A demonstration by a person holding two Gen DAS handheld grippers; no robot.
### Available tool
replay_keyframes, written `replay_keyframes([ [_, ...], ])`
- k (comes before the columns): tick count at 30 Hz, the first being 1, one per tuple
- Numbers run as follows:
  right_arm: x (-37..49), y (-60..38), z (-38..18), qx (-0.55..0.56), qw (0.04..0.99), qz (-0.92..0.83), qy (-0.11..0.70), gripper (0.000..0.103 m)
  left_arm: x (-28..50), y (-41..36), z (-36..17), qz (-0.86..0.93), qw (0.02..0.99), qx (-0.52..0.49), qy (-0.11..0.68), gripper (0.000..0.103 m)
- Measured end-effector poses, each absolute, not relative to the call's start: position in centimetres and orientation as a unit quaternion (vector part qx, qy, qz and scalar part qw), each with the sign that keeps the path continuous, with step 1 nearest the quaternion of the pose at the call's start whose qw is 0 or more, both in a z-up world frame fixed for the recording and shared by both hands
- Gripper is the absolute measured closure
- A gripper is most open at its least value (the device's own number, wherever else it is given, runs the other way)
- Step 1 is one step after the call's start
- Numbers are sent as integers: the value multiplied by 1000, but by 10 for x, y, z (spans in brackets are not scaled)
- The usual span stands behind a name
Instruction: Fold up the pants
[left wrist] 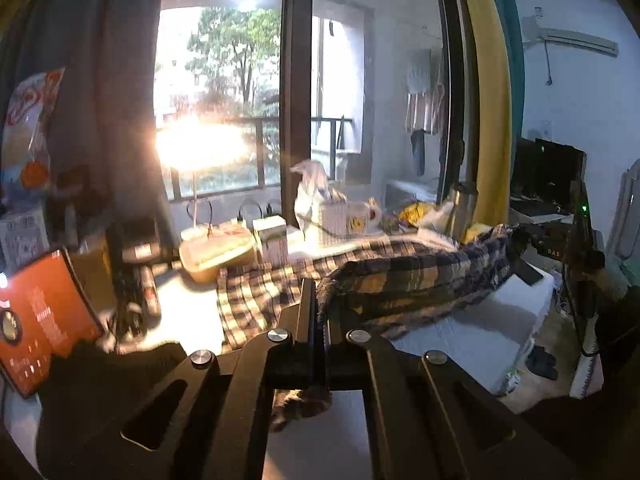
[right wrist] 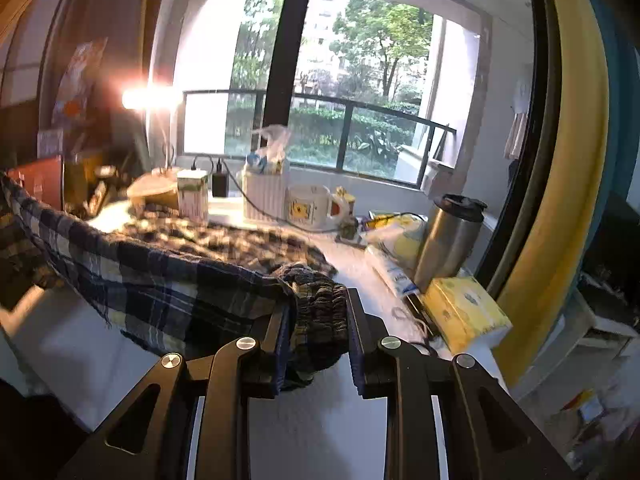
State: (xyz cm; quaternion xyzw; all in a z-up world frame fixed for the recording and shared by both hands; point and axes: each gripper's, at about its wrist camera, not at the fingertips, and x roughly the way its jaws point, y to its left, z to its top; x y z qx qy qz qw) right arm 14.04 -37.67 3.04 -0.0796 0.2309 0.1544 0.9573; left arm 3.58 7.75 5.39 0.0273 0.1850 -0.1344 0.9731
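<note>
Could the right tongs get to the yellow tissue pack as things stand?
Probably not yet: the right tongs are shut on the pants. The tissue pack lies close on their right, nothing between, so only the cloth ties them up.

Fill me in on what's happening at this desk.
A person is folding plaid pants with a handheld gripper in each hand. The left gripper is shut on one edge of the fabric, and the right gripper is clamped on the bunched waistband. That edge is lifted off the white table, hanging between the two grippers, while the rest of the pants lies on the desk beside the mug.
</note>
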Motion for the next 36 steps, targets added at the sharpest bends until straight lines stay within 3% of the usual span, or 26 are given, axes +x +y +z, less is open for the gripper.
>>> replay_keyframes([
  [14,206,-384,47,-6,961,168,219,77,109,76,83,-137,975,62,162,102],
  [36,381,-342,4,-12,939,191,287,77,299,107,22,-123,952,53,273,102],
])
